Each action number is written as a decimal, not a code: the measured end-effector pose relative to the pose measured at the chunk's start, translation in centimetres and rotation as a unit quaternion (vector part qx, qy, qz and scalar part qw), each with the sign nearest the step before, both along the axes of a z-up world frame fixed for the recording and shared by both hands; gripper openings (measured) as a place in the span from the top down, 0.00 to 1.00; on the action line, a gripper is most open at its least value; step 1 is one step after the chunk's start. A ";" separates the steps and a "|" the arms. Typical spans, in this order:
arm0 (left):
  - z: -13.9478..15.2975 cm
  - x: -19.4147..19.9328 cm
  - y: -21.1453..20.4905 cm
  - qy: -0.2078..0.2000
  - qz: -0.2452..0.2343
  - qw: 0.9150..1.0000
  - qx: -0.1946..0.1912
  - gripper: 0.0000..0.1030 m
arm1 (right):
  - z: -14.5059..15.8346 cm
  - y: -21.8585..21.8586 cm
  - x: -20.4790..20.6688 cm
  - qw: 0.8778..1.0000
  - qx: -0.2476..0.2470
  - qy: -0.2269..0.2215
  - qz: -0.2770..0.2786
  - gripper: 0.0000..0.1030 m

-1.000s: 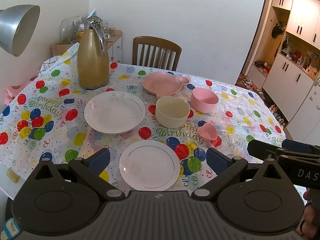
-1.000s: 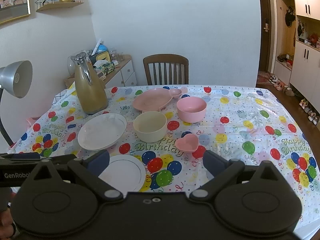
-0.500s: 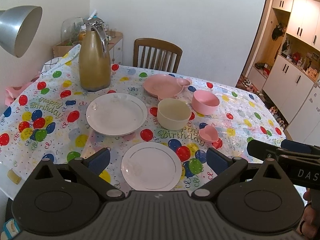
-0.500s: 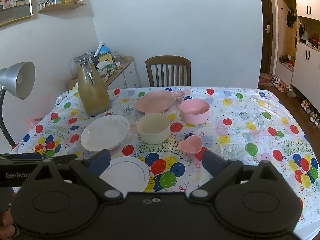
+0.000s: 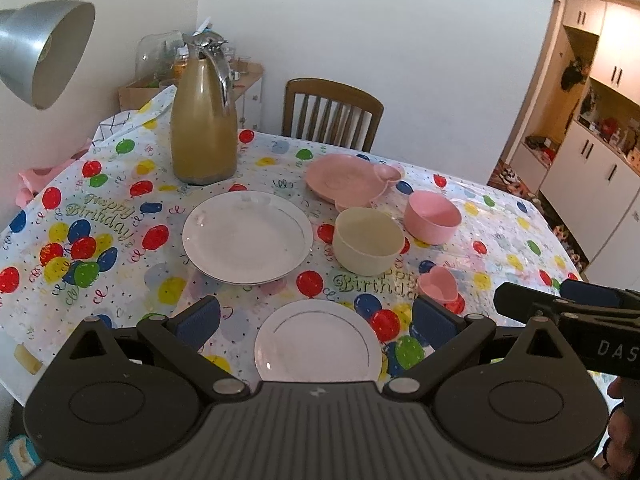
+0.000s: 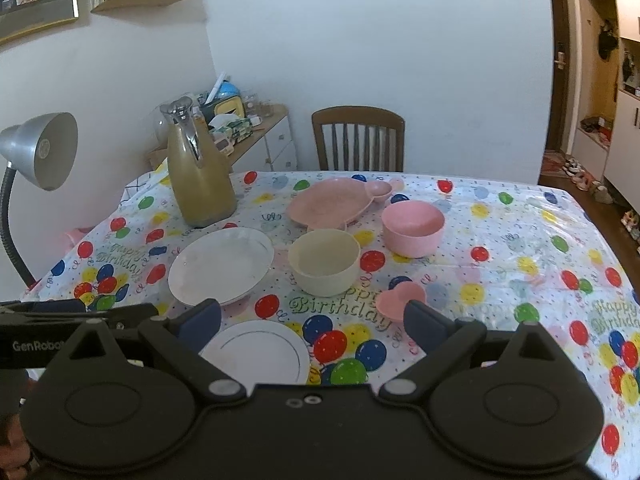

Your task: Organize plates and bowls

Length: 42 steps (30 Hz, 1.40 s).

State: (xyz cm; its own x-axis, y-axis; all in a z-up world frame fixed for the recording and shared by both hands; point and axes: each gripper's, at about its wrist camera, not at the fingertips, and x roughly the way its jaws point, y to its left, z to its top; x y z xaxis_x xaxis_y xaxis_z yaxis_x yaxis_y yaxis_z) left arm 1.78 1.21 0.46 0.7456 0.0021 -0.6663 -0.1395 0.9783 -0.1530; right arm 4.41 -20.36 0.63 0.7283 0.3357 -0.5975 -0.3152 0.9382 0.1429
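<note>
On the balloon tablecloth lie a small white plate [image 5: 318, 340] nearest me, a larger white plate [image 5: 247, 237], a cream bowl [image 5: 368, 240], a pink bowl [image 5: 432, 217], a pink bear-shaped plate [image 5: 348, 178] and a small pink heart dish [image 5: 438, 285]. My left gripper [image 5: 316, 322] is open and empty, held above the small white plate. My right gripper [image 6: 312, 320] is open and empty, above the table's near edge, with the small white plate [image 6: 256, 352] below its left finger and the heart dish [image 6: 400, 300] by its right finger.
A tall gold thermos jug [image 5: 204, 120] stands at the back left. A metal desk lamp [image 5: 44, 48] hangs over the left edge. A wooden chair [image 5: 332, 114] is behind the table. White cabinets [image 5: 592, 168] stand at the right.
Both grippers have drifted slightly forward and up over the table; the dishes sit a little lower in both views. Nothing was taken hold of.
</note>
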 end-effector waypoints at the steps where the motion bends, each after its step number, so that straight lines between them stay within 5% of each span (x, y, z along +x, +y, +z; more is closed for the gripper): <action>1: -0.1 0.4 0.2 0.001 0.005 1.000 -0.001 0.00 | -0.1 0.2 0.5 1.000 -0.001 0.000 0.008 0.08; 22: -3.3 9.5 5.7 0.033 0.103 0.994 0.008 0.00 | -2.4 7.7 14.9 0.988 -0.066 0.004 0.136 0.09; 37: -8.0 15.2 13.0 0.079 0.188 0.979 -0.007 0.01 | -7.7 16.5 25.3 0.967 -0.104 0.076 0.221 0.13; 42: -9.8 16.5 15.1 0.102 0.210 0.972 -0.032 0.01 | -10.0 18.7 28.8 0.957 -0.114 0.140 0.226 0.19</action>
